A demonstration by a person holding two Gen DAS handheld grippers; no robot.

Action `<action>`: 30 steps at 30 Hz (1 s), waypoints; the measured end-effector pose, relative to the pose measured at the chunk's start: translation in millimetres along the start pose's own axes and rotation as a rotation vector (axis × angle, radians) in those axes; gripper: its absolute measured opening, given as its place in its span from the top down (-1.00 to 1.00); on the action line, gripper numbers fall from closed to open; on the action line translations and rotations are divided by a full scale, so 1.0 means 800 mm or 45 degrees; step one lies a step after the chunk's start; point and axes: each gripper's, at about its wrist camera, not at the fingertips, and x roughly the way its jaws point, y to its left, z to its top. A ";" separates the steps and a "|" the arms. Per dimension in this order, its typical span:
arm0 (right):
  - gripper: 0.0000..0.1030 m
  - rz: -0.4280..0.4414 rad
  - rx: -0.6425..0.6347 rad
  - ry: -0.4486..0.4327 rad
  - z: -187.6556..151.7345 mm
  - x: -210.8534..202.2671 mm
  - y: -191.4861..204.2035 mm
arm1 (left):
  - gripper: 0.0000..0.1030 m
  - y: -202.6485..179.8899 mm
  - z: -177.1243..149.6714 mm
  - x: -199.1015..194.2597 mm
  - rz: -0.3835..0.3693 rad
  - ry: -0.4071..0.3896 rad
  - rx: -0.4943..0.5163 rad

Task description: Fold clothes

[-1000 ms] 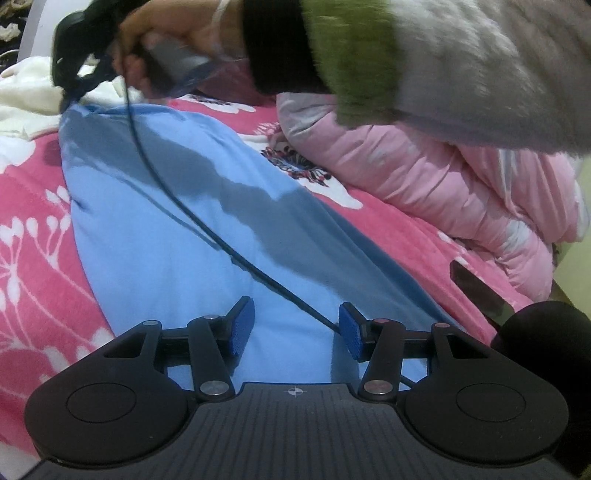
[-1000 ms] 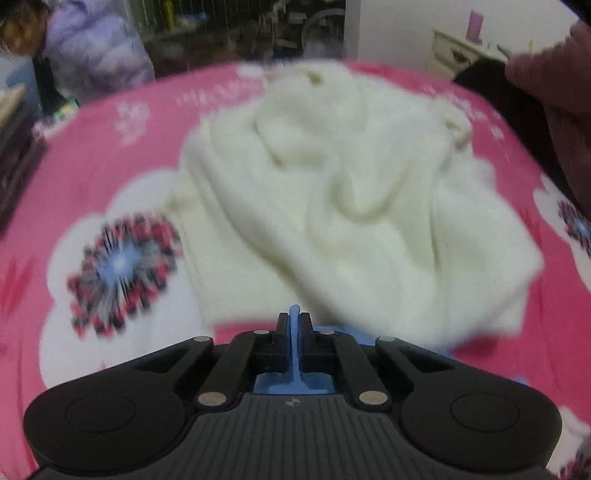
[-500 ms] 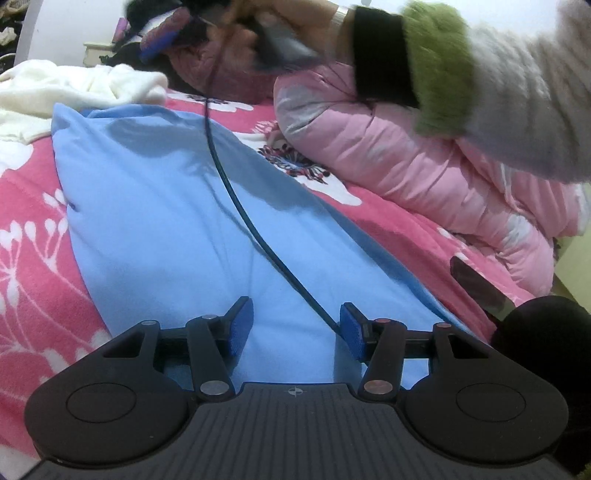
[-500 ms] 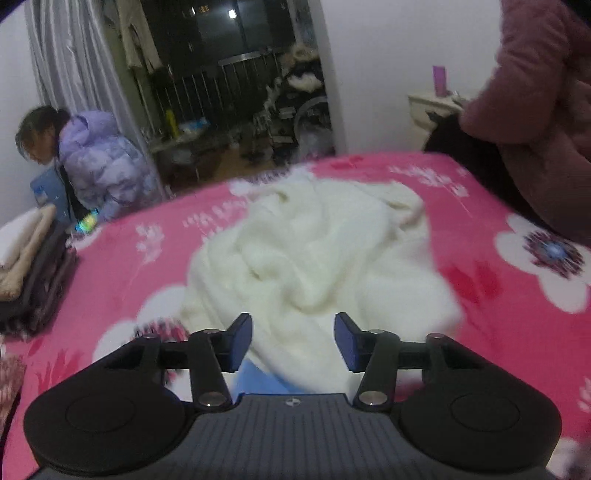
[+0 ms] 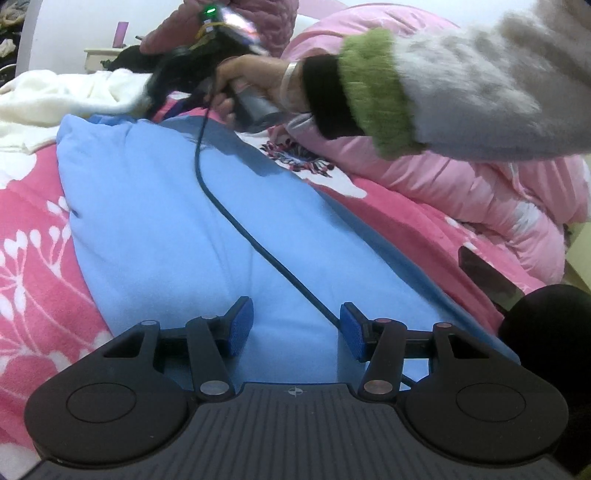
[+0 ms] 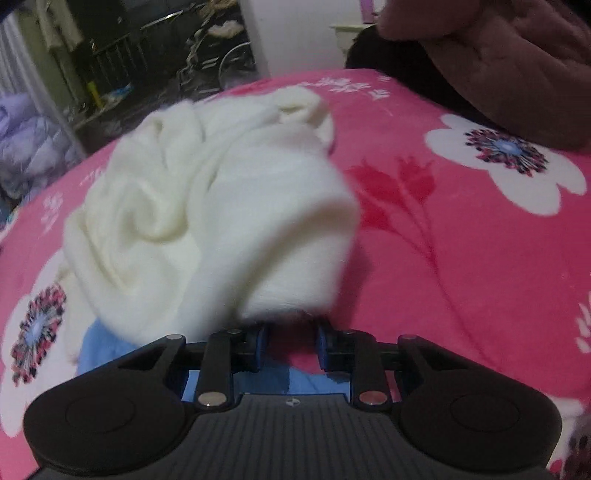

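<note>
Left wrist view: the left gripper (image 5: 296, 328) hovered low over a light-blue garment (image 5: 177, 229) spread flat on a pink floral bedspread (image 5: 33, 266). Its blue pads (image 5: 242, 325) stood wide apart with nothing between them. A black cable (image 5: 236, 229) ran across the garment from beside the right-hand pad up to the right gripper (image 5: 192, 79), which was blurred in this view and held by a hand (image 5: 255, 85) in a grey fuzzy sleeve (image 5: 480, 88) with a green cuff. A cream-white garment (image 5: 55, 98) lay crumpled just beyond the far edge of the blue one. A pale pink quilt (image 5: 461, 177) was bunched along the right side of the bed.

Right wrist view: the right gripper (image 6: 290, 349) had its jaws partly open, gripping nothing; the blurred edge of the cream-white garment (image 6: 207, 206) hung just ahead of the fingertips, and whether it touched them could not be told. A strip of the light-blue garment (image 6: 99, 350) showed beneath the gripper. No containers were visible. A brownish padded coat (image 6: 509, 62) lay at the far right of the bedspread (image 6: 461, 258); beyond the bed were a white wall (image 6: 295, 33) and a dark, cluttered area with metal railings (image 6: 122, 44).
</note>
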 end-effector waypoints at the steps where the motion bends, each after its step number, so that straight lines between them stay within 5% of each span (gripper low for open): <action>1: 0.47 -0.014 0.015 -0.017 -0.002 -0.013 -0.006 | -0.01 -0.001 0.001 0.000 0.006 0.005 0.000; 8: 0.32 -0.029 0.082 -0.294 -0.024 -0.187 -0.077 | -0.03 -0.003 0.013 -0.012 0.072 0.032 -0.061; 22: 0.16 -0.036 0.206 -0.765 -0.185 -0.602 -0.135 | -0.08 -0.065 0.013 -0.096 0.220 0.033 -0.028; 24: 0.16 -0.036 0.233 -0.751 -0.203 -0.637 -0.134 | -0.08 -0.077 0.005 -0.102 0.211 0.075 -0.011; 30: 0.16 0.091 0.136 -0.294 -0.257 -0.556 -0.097 | -0.08 -0.115 -0.028 -0.107 0.138 0.232 0.028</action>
